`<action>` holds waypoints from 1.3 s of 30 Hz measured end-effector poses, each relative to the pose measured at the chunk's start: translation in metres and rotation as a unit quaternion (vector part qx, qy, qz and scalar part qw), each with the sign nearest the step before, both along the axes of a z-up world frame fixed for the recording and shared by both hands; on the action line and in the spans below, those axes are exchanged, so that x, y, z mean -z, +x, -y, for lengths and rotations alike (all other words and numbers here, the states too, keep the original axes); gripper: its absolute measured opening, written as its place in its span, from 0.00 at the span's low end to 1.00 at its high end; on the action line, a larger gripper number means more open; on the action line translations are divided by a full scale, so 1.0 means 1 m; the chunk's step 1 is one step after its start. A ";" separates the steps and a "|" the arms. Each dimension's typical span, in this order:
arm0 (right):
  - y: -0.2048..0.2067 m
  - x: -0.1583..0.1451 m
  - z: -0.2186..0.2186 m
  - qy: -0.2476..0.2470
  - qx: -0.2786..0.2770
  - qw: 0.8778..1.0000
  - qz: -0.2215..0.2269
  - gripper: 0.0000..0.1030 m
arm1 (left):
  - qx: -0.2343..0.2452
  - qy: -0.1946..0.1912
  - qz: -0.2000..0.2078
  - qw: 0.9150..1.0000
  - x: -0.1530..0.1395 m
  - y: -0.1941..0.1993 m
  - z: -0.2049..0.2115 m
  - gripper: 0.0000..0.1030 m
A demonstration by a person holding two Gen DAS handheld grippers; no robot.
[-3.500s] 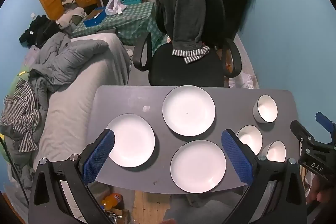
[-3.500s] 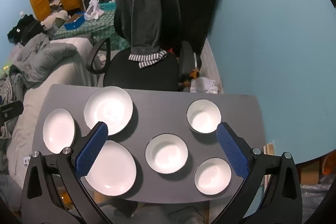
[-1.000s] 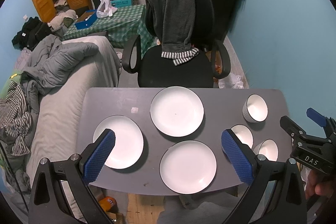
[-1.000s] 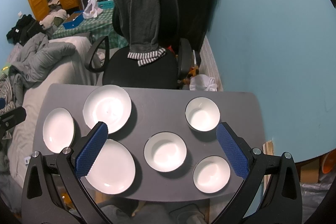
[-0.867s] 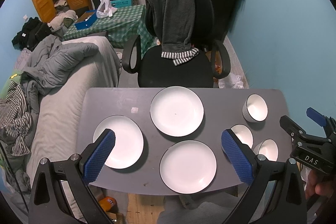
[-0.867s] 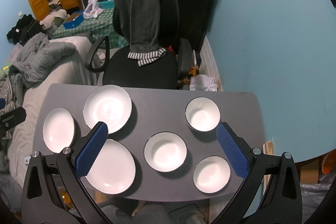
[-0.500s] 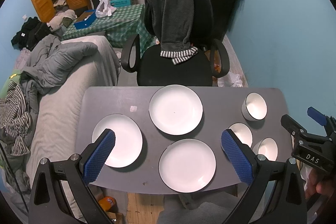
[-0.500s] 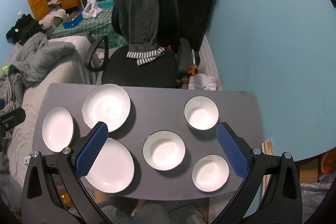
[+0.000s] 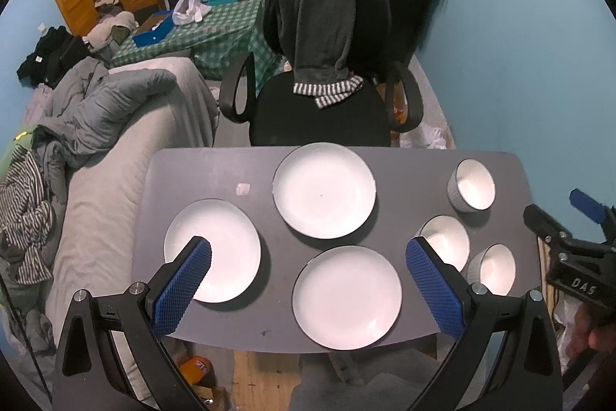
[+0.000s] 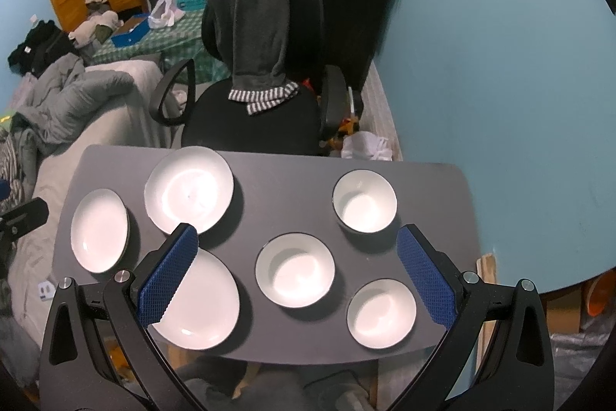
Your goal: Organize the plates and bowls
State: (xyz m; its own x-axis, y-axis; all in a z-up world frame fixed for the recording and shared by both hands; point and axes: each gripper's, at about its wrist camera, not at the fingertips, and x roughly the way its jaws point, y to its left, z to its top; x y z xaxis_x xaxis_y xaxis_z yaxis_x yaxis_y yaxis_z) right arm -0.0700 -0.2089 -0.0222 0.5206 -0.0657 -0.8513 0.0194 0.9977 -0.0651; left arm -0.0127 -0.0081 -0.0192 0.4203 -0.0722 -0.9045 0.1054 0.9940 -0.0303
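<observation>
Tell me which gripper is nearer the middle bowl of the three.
Right. The right gripper hangs open directly above the middle bowl, which lies between its fingers in that view. The left gripper hovers over the plates, with that bowl past its right finger.

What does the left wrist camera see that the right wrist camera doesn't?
Only the left view shows a hand holding the right hand-held gripper, and the striped clothing on the bed. Only the right view shows the orange object beyond the table's right edge. Both show three plates, three bowls and the office chair.
</observation>
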 end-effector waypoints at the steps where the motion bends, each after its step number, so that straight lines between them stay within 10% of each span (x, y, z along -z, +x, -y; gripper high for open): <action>1: 0.001 0.001 0.000 0.001 -0.002 1.000 0.000 0.98 | -0.001 0.003 -0.002 1.000 0.003 0.001 -0.004 1.00; 39: -0.002 0.129 -0.085 -0.001 -0.101 0.994 -0.048 0.98 | 0.013 0.094 -0.011 0.995 0.135 -0.029 -0.059 0.99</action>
